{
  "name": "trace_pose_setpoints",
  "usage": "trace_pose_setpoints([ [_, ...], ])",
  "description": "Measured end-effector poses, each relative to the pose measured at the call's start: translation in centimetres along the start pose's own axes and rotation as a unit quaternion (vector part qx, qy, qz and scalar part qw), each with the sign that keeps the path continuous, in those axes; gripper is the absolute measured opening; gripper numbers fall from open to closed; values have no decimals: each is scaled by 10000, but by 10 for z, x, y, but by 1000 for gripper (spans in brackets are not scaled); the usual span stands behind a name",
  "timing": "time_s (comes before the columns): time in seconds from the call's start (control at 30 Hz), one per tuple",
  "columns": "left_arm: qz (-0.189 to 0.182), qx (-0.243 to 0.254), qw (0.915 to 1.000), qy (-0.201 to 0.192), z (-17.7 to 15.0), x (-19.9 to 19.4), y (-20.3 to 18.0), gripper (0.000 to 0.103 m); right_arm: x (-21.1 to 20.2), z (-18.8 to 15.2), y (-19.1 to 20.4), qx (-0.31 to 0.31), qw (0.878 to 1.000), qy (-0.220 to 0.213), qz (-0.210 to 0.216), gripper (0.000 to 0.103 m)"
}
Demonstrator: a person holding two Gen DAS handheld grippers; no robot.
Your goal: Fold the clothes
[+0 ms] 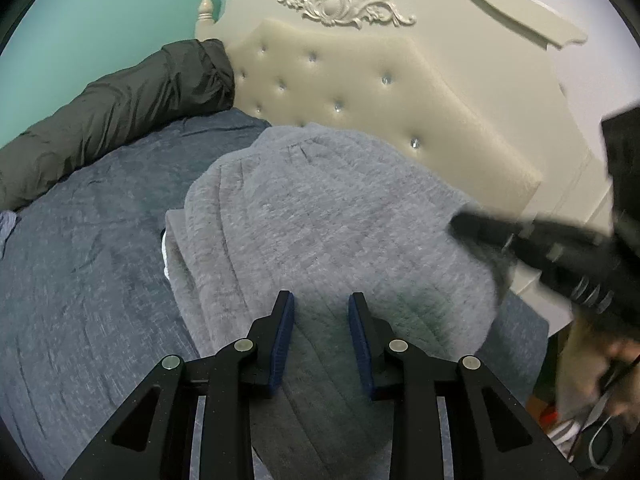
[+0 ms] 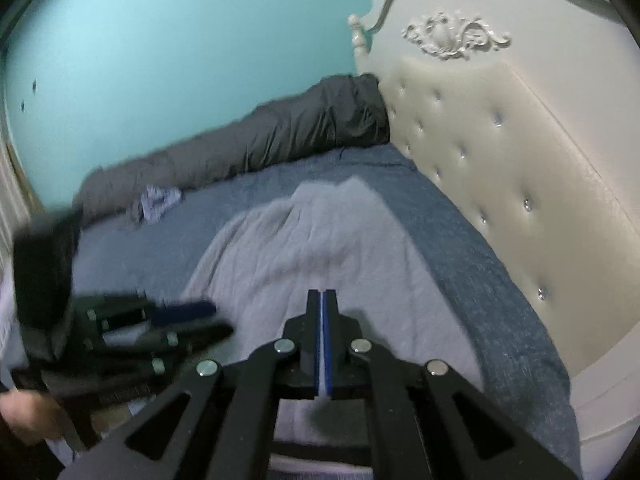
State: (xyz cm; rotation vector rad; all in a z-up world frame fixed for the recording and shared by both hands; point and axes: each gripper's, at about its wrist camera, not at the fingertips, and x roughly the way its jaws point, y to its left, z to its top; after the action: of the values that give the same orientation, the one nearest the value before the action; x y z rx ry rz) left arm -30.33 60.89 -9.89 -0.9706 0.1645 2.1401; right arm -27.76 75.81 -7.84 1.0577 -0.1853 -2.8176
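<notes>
A light grey fleece garment (image 1: 320, 224) lies folded on the blue-grey bed cover, near the headboard; it also shows in the right wrist view (image 2: 320, 248). My left gripper (image 1: 321, 300) is open and empty, its blue pads just above the garment's near part. My right gripper (image 2: 324, 294) is shut with its pads together and nothing visible between them, above the garment's near edge. In the left wrist view the right gripper (image 1: 472, 226) reaches in, blurred, at the garment's right edge. In the right wrist view the left gripper (image 2: 208, 316) shows blurred at the left.
The blue-grey bed cover (image 1: 88, 264) spreads around the garment. A cream tufted headboard (image 1: 360, 88) stands close behind. A dark rolled duvet (image 1: 120, 112) lies along the turquoise wall. A small pale cloth (image 2: 158, 202) sits on the bed far left.
</notes>
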Motion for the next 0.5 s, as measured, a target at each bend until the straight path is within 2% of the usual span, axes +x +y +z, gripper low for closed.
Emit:
trace_pose_setpoints([
  [0.07, -10, 25, 10000, -7, -5, -5, -2, 30, 7, -9, -1, 74, 9999, 114, -31, 1],
  [0.27, -3, 4, 9999, 106, -18, 2, -1, 30, 22, -33, -7, 233, 9996, 26, -132, 0],
  [0.37, -28, 19, 10000, 70, -17, 1, -3, 30, 20, -37, -14, 460, 9989, 15, -27, 0],
  [0.47, -30, -1, 10000, 0, -14, -6, -3, 30, 2, -27, -18, 568, 9981, -219, -34, 0],
  [0.5, -29, -18, 10000, -17, -14, -8, -2, 29, -8, -24, -21, 637, 9970, -387, -190, 0],
])
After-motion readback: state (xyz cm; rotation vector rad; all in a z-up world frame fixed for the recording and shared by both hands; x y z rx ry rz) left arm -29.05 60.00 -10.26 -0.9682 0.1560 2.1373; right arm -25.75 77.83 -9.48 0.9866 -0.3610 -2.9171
